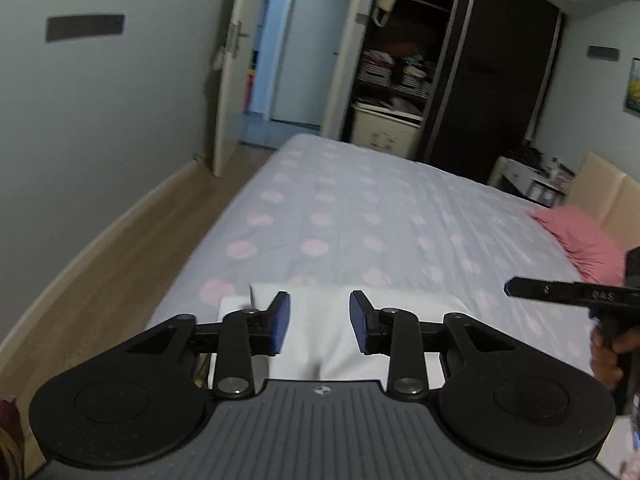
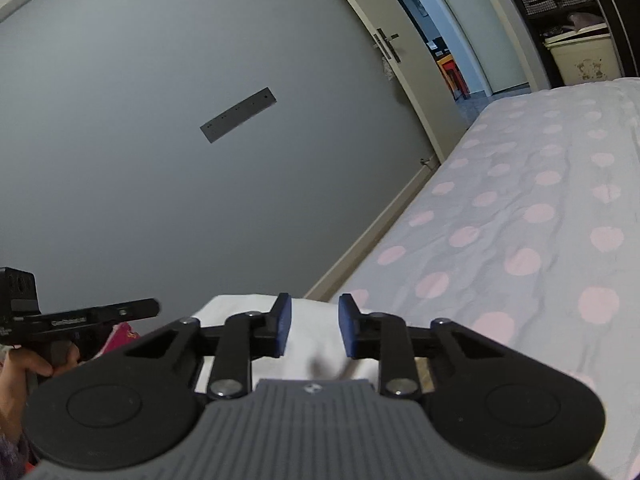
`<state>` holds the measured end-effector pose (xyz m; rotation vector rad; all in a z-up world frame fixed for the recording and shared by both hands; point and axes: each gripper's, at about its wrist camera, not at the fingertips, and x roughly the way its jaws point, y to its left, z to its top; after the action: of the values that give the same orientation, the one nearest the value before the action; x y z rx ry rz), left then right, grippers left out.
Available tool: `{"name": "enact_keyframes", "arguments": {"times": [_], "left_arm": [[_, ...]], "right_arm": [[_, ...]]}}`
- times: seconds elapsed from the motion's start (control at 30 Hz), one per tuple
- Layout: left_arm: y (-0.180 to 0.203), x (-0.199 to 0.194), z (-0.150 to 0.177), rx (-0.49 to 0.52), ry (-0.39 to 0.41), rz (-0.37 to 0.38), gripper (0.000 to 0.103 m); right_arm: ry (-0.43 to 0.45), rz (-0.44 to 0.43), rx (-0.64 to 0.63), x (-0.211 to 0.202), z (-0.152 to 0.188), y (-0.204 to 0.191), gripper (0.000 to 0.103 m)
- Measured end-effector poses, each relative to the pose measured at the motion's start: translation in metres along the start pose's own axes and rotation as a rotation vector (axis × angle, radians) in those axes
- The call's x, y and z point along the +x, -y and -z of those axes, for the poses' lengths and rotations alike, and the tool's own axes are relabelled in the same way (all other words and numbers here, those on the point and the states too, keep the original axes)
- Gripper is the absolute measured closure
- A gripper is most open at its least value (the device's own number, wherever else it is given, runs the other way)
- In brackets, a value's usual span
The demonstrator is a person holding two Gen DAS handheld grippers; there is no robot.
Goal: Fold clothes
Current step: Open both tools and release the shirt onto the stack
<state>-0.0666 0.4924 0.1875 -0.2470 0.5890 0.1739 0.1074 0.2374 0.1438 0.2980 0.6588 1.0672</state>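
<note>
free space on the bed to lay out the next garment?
Most of the polka-dot bedspread is bare: the stretch from the folded white garment at the near edge to the far end by the wardrobe. The pink pillow fills the headboard corner. It is crowded only near the white garment, where both open grippers, left and right, hover.

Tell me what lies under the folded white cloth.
The white cloth rests on the polka-dot bedsheet near the bed's edge. Both grippers, left and right, hover open over it. Anything beneath it is hidden.

Folded cloth [image 1: 336,332] on bed [image 1: 400,216] corner, pillow [image 1: 580,240] far right
</note>
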Motion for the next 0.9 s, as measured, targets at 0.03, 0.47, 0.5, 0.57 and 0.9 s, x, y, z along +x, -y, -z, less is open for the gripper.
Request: {"name": "enact_keyframes", "arguments": {"times": [0.03, 0.47, 0.5, 0.57, 0.9], "left_arm": [[0.001, 0.006, 0.001, -0.009, -0.007, 0.001, 0.081], [-0.030, 0.072, 0.050, -0.111, -0.117, -0.066, 0.100], [-0.032, 0.074, 0.053, -0.113, -0.114, -0.068, 0.101], [-0.034, 0.077, 0.057, -0.121, -0.108, -0.066, 0.103], [-0.025, 0.066, 0.053, -0.088, -0.130, -0.105, 0.103]], "right_arm": [[-0.009, -0.002, -0.011, 0.006, 0.002, -0.004, 0.078], [-0.069, 0.074, -0.072, 0.081, 0.048, 0.001, 0.086], [-0.072, 0.083, -0.075, 0.084, 0.051, 0.003, 0.086], [-0.069, 0.093, -0.078, 0.086, 0.054, 0.007, 0.086], [-0.093, 0.143, -0.198, 0.036, 0.050, 0.016, 0.080]]}}
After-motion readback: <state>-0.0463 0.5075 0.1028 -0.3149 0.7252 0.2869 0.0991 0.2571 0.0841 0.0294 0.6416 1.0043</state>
